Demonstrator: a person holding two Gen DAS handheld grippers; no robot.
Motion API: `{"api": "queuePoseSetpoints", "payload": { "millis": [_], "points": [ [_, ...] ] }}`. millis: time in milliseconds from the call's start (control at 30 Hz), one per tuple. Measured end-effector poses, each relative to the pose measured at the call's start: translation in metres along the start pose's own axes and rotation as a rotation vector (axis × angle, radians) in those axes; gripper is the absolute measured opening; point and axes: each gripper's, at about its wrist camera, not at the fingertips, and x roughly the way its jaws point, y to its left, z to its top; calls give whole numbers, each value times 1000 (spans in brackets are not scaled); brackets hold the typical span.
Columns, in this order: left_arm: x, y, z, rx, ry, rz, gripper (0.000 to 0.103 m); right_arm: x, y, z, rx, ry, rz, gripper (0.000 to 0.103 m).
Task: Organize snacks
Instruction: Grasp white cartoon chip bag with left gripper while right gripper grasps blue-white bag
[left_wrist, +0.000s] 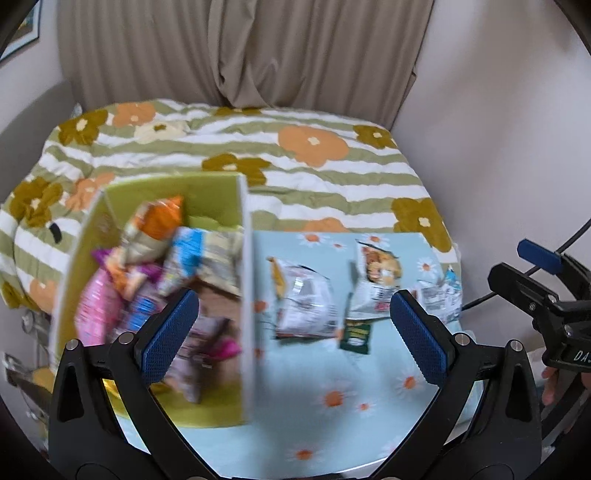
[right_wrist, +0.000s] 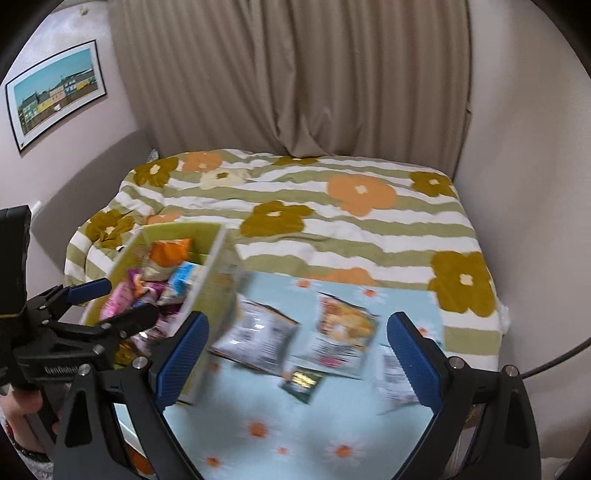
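Note:
A green box (left_wrist: 177, 192) (right_wrist: 207, 258) on the left of the pale blue daisy table (left_wrist: 332, 398) (right_wrist: 295, 424) holds several snack packs, orange, blue and pink. Loose on the table to its right lie a silver pack (left_wrist: 306, 299) (right_wrist: 258, 332), a pack with an orange food picture (left_wrist: 376, 277) (right_wrist: 343, 325), a white and blue pack (left_wrist: 439, 295) (right_wrist: 391, 376) and a small dark green packet (left_wrist: 356, 334) (right_wrist: 303, 382). My left gripper (left_wrist: 291, 336) is open and empty above the box's right wall. My right gripper (right_wrist: 295, 362) is open and empty above the loose packs.
A bed with a green-striped flowered cover (left_wrist: 295, 155) (right_wrist: 314, 206) lies behind the table, with beige curtains (right_wrist: 288, 74) beyond. A framed picture (right_wrist: 55, 92) hangs on the left wall. Each gripper shows in the other's view, the right one (left_wrist: 546, 295) and the left one (right_wrist: 74, 325).

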Motion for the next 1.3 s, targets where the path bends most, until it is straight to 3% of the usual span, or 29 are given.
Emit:
{"api": "queuePoseSetpoints", "payload": {
  "millis": [100,167,333,500,667,967,1133,1233,1300],
  "points": [
    [18,-27,-5,-3,22,8,103,1,-28,-13,-3,9,-16,97],
    [27,-42,-9,9,25,20,103,6,-51,-24,-5,18,-26,103],
    [59,-76,-12,52,58,22,103,18,-89,-42,31,29,-23,102],
    [103,-100,-9,102,102,4,103,48,-122,-61,55,125,-26,103],
    [161,-116,-7,151,166,-10,103,82,-145,-80,108,164,-44,103],
    [236,-124,-16,182,262,-35,103,128,-161,-99,121,210,-3,103],
    [251,-128,-16,208,259,-35,102,148,-167,-102,111,220,49,103],
    [260,-133,-16,232,277,-64,89,155,-166,-101,97,228,65,103],
    [266,-136,-17,243,296,-75,85,161,-163,-100,80,240,76,103]
  ]
}}
